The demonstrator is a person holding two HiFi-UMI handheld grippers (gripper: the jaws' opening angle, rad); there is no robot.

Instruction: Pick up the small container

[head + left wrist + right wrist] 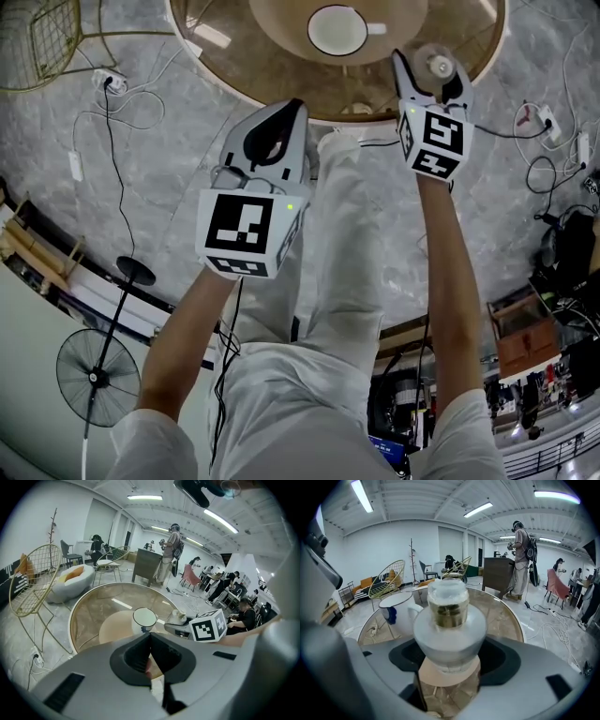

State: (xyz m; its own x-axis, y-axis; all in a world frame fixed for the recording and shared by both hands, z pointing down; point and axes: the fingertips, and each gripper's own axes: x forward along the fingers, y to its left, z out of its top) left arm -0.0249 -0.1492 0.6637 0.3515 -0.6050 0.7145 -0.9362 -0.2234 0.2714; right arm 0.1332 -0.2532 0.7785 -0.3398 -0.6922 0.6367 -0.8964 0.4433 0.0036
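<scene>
The small container (pixel 449 620) is a clear glass jar with a brass neck and a frosted lid. It stands upright between the jaws of my right gripper (pixel 450 660), and its wide body fills the gap. In the head view, this container (pixel 439 67) and my right gripper (pixel 431 67) are over the near right rim of the round glass table (pixel 253 66). Whether the jar rests on the glass I cannot tell. My left gripper (pixel 284 111) hangs by the table's near edge with its jaws together and nothing in them.
A white mug (pixel 337 30) stands near the table's middle, left of the jar and beyond it. A gold wire chair (pixel 37 37), a power strip with cables (pixel 111 82) and a standing fan (pixel 98 375) are on the floor to the left. More cables (pixel 548 122) lie at right.
</scene>
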